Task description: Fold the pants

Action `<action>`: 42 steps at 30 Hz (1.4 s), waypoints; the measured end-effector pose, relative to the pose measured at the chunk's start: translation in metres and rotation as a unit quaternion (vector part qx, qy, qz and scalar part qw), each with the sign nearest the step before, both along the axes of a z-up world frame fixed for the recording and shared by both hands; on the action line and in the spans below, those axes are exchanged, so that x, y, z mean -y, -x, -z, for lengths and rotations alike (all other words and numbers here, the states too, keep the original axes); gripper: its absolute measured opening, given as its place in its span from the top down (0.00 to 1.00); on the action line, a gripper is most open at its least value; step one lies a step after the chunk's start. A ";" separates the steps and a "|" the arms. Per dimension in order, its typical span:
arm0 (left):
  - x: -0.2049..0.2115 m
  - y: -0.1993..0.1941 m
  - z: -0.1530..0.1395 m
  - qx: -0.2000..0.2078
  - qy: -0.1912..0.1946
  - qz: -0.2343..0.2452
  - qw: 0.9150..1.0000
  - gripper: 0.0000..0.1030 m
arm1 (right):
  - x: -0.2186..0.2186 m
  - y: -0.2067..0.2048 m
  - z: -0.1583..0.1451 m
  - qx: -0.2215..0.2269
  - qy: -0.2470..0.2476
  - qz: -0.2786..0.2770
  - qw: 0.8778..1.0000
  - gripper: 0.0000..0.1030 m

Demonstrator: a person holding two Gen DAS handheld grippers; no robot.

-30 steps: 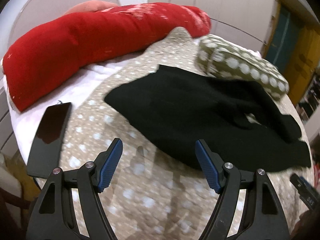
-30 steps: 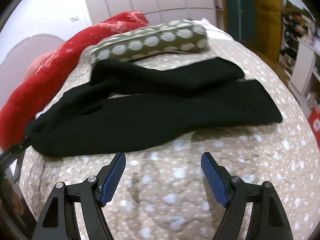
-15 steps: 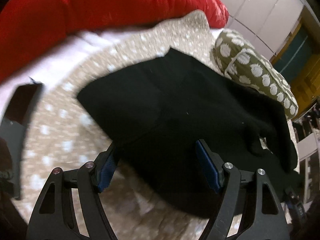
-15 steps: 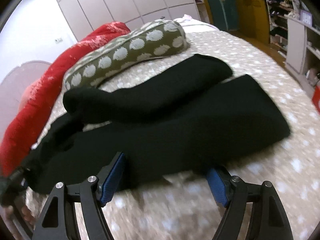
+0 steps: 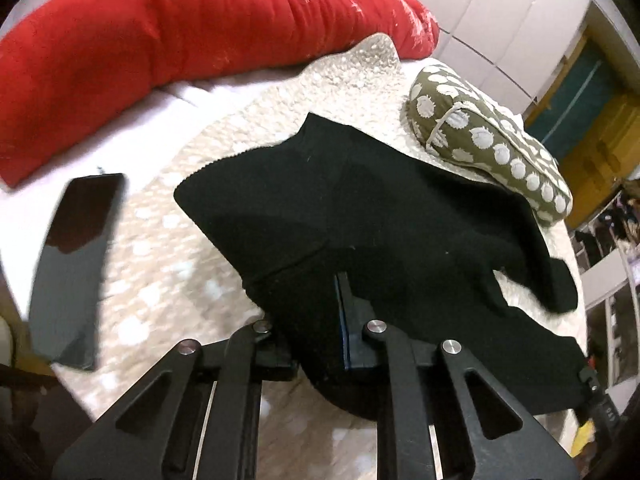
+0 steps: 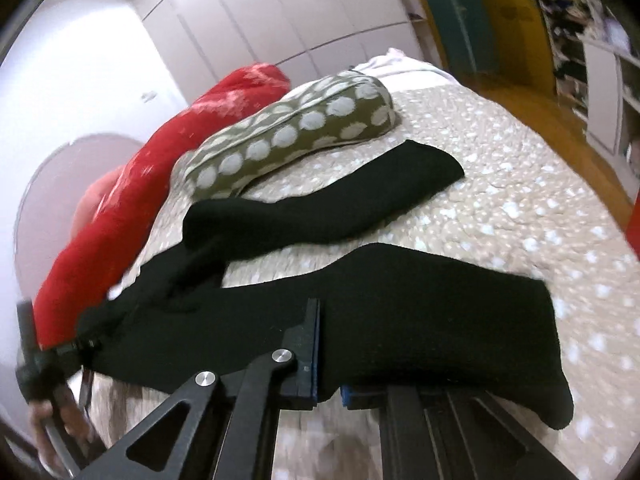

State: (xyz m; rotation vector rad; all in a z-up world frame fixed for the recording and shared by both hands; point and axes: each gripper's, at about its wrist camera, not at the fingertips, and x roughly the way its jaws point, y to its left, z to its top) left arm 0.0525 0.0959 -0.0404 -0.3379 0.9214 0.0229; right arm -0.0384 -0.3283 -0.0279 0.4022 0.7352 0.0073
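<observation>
Both hand-held grippers newly clamped on pants (image 5: 400,220).

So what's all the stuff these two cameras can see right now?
pants: one, black, spread on the bedspread, both legs apart, gripped at the near edge by both grippers
bedspread: one, beige with pale spots, covering the bed
red pillow: one, long, at the bed's far side
spotted pillow: one, olive with white dots, just beyond the pants
phone: one, dark, lying left of the pants
wardrobe: white doors, behind the bed
left gripper: black, blue pads, shut on the pants
right gripper: black, blue pads, shut on the pants
</observation>
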 end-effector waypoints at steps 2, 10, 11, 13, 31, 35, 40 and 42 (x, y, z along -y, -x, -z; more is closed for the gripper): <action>0.000 0.006 0.011 -0.017 -0.022 0.007 1.000 0.87 | 0.002 0.010 0.011 -0.021 0.006 -0.004 1.000 0.87; 0.002 0.017 0.027 -0.034 -0.035 0.003 0.999 0.87 | 0.072 0.053 0.048 -0.042 -0.113 0.087 0.989 0.58; 0.004 0.016 0.027 -0.035 -0.037 0.000 0.999 0.87 | 0.081 0.053 0.047 -0.030 -0.117 0.102 0.987 0.58; 0.006 0.019 0.026 -0.034 -0.043 -0.004 0.998 0.87 | 0.094 0.048 0.049 -0.027 -0.106 0.134 0.985 0.68; 0.002 0.044 -0.033 0.020 -0.101 -0.015 0.995 0.72 | 0.011 0.009 0.003 -0.032 0.049 0.009 0.998 0.72; -0.002 0.044 -0.042 0.030 -0.105 -0.021 0.994 0.56 | -0.034 -0.019 0.015 -0.041 0.053 -0.045 0.997 0.72; -0.003 0.044 -0.050 0.042 -0.094 -0.019 0.994 0.54 | -0.069 -0.045 0.044 -0.083 0.074 -0.100 0.989 0.62; 0.001 0.041 -0.051 0.043 -0.090 -0.014 0.995 0.54 | -0.077 -0.047 0.043 -0.084 0.104 -0.107 0.985 0.62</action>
